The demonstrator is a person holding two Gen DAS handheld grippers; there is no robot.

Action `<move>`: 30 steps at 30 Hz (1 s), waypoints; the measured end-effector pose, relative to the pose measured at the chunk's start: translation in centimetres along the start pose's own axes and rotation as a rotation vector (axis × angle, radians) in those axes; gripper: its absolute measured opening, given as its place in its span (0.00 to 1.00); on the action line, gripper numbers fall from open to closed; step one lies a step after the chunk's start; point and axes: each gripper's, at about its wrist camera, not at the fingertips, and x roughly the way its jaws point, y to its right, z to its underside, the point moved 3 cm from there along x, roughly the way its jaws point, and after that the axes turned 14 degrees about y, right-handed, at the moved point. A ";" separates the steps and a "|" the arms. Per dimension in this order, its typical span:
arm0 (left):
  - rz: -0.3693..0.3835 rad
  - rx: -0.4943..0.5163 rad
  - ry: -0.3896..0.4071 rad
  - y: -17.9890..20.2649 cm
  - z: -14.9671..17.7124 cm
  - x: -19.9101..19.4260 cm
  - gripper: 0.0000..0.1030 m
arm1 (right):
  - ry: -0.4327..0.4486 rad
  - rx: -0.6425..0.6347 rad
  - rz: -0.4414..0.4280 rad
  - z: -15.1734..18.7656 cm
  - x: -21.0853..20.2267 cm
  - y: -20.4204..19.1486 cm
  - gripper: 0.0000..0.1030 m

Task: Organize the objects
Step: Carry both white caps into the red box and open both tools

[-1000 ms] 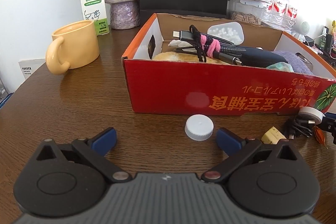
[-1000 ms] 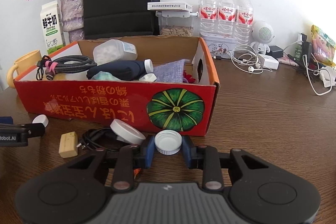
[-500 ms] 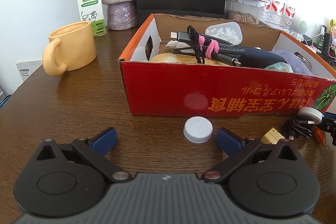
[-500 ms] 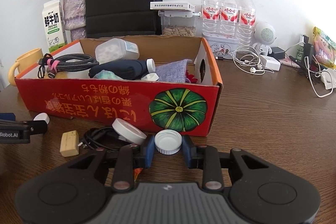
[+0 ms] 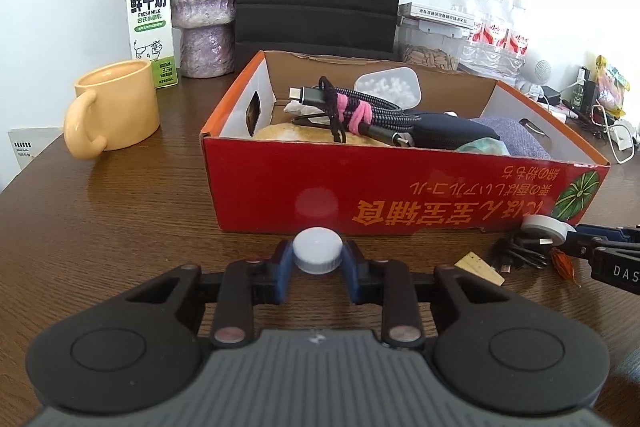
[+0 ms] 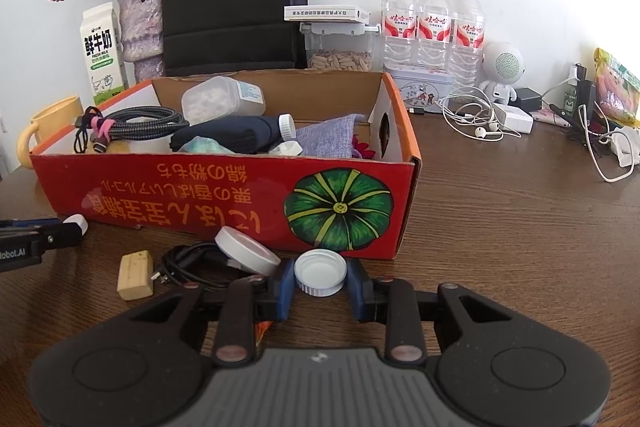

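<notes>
**Inspector:** Left wrist view: the left gripper (image 5: 318, 269) is closing, its blue pads already touching a white bottle cap (image 5: 318, 249) sitting on the table (image 5: 120, 219), with the red box (image 5: 400, 187) lying toward twelve o'clock.

**Assistant:** And the right gripper (image 6: 320, 285)?

**Inspector:** It is clenching an upturned white cap (image 6: 320, 271), with the cable bundle (image 6: 192, 263) at ten o'clock. My advice: finish the squeeze with the cap centred, lift straight, clear the box's near wall, then release inside.
</notes>
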 end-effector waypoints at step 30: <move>0.066 0.032 0.339 3.7 -5.9 -5.3 0.27 | 0.401 -0.041 -0.100 -4.6 -4.4 -3.1 0.26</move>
